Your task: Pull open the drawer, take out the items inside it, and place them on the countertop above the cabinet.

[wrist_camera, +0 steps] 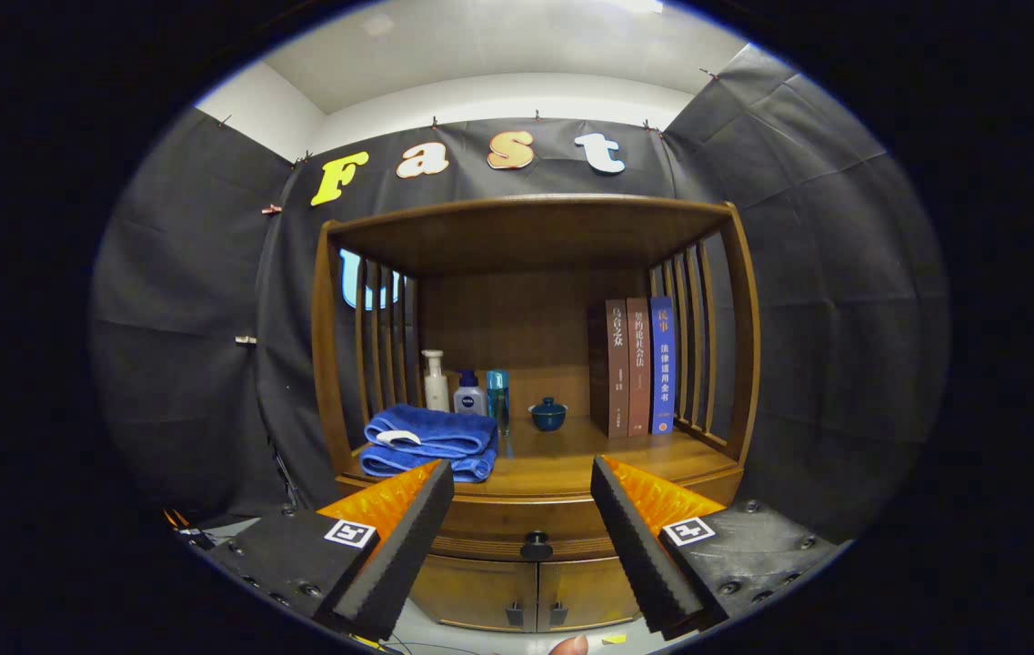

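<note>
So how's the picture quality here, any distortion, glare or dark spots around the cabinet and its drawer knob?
Gripper view: strong fisheye bending of the cabinet posts; the knob is sharp, seen between the open hand-held gripper fingers; the shelf's back corner behind the books is shadowed; mild sheen on the countertop, no harsh glare.

Hidden or cut off: cabinet front

Drawer [530,532] shut, contents unseen; folded towels [430,443] partly behind one finger of the spread tongs [522,509]; lower doors [530,596] cut off.
</note>
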A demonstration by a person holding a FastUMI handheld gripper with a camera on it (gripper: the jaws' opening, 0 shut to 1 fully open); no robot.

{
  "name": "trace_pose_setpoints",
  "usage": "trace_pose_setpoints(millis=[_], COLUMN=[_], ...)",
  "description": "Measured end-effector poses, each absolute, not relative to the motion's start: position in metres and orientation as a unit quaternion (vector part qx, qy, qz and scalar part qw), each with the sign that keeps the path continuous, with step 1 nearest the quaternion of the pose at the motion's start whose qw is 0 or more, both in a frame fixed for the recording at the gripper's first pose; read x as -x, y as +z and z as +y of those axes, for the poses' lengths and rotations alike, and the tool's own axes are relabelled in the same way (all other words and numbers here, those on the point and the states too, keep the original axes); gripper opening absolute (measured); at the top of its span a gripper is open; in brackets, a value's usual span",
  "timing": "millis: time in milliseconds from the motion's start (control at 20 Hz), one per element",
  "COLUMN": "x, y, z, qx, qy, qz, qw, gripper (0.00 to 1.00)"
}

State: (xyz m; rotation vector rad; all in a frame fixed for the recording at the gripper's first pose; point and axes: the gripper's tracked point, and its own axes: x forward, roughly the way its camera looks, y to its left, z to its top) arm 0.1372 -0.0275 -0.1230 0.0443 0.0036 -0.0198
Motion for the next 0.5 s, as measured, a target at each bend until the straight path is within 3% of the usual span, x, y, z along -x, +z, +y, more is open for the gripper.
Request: trace_pose_setpoints(millis=[500], x=[-0.214], y=[-0.271], z=[-0.038], qx=[-0.04], qy=[-0.018], qz=[0.084], qw=[0.996], gripper=[0.99])
